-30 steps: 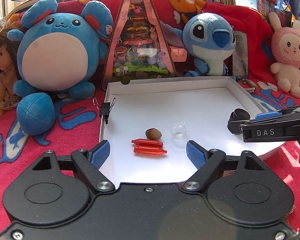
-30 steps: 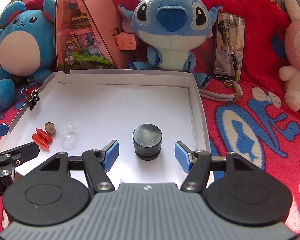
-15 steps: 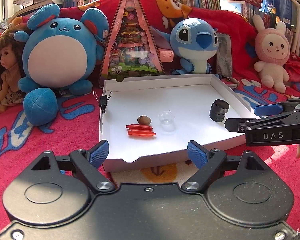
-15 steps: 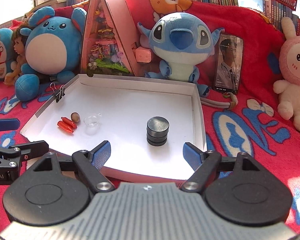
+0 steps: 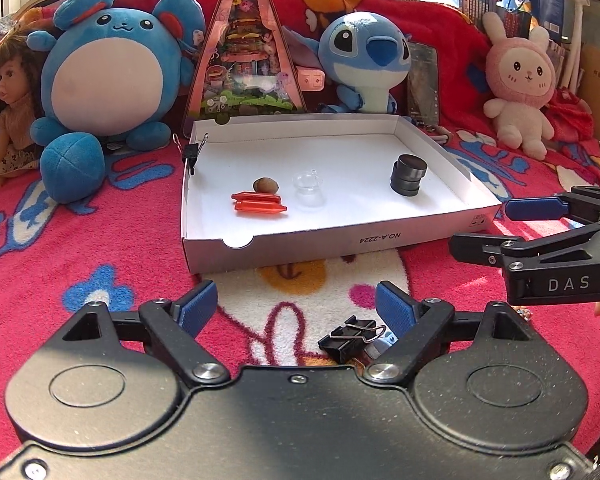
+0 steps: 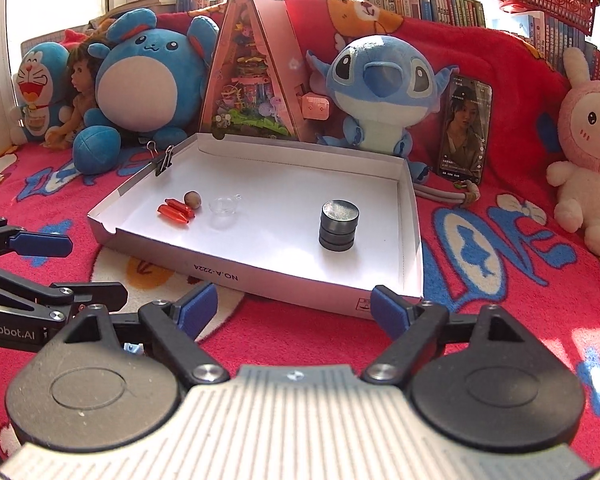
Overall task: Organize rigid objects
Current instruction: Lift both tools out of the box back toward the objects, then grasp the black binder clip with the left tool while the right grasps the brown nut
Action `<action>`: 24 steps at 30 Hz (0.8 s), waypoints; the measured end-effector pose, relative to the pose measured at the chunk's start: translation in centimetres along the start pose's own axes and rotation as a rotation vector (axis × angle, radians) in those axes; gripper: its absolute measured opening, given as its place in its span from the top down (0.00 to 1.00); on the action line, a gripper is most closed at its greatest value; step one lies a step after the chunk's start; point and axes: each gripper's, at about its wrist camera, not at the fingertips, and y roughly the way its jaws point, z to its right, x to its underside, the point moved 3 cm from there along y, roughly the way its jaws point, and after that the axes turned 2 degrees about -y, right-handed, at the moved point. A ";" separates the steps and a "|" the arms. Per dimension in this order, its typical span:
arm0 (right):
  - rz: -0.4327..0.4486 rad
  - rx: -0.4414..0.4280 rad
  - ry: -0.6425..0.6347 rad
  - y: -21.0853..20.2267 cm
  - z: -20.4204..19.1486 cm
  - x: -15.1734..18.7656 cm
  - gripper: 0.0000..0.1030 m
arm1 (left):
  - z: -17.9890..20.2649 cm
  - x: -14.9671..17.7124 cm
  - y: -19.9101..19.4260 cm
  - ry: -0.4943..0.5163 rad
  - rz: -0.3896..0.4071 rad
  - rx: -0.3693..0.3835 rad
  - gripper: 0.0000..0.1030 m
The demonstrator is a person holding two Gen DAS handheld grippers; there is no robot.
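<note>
A shallow white box point(image 5: 324, 250) point(image 6: 260, 276) lies on the red blanket. It holds two red capsules point(image 5: 259, 203) point(image 6: 175, 211), a brown nut point(image 5: 265, 185) point(image 6: 192, 199), a clear glass dish point(image 5: 308, 184) point(image 6: 225, 206) and a stack of black discs point(image 5: 409, 174) point(image 6: 339, 225). My left gripper point(image 5: 296, 306) is open and empty above the blanket in front of the box; a black binder clip point(image 5: 350, 338) lies by its right finger. My right gripper point(image 6: 294, 306) is open and empty before the box's front right corner.
A second binder clip point(image 5: 191, 153) point(image 6: 163, 163) grips the box's left wall. Plush toys, a doll point(image 5: 12, 108), a triangular pink display point(image 5: 244, 60) and a phone point(image 6: 464, 132) stand behind the box. The right gripper shows at the left wrist view's right edge point(image 5: 540, 236).
Both grippers have drawn back from over the box to the blanket in front of it. The black discs stay in the box. A binder clip has come into view by the left gripper.
</note>
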 end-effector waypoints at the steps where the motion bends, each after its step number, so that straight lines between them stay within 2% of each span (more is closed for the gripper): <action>1: 0.001 -0.001 -0.003 -0.2 -0.1 0.3 0.12 | 0.0 0.3 -0.1 -0.001 -0.004 0.002 0.17; 10: 0.020 -0.028 -0.035 -2.8 -1.7 3.2 0.12 | -0.2 2.0 -2.3 0.003 0.059 -0.006 0.19; 15: 0.033 -0.035 -0.035 -4.0 -2.2 4.4 0.12 | -0.1 3.1 -2.6 0.026 0.049 -0.008 0.20; 21: 0.026 -0.042 -0.001 -4.2 -2.1 5.4 0.12 | 0.3 3.4 -1.2 -0.004 0.012 0.004 0.28; 24: 0.025 -0.038 0.008 -4.4 -2.1 5.6 0.12 | 0.9 3.2 -0.2 -0.008 0.011 0.001 0.37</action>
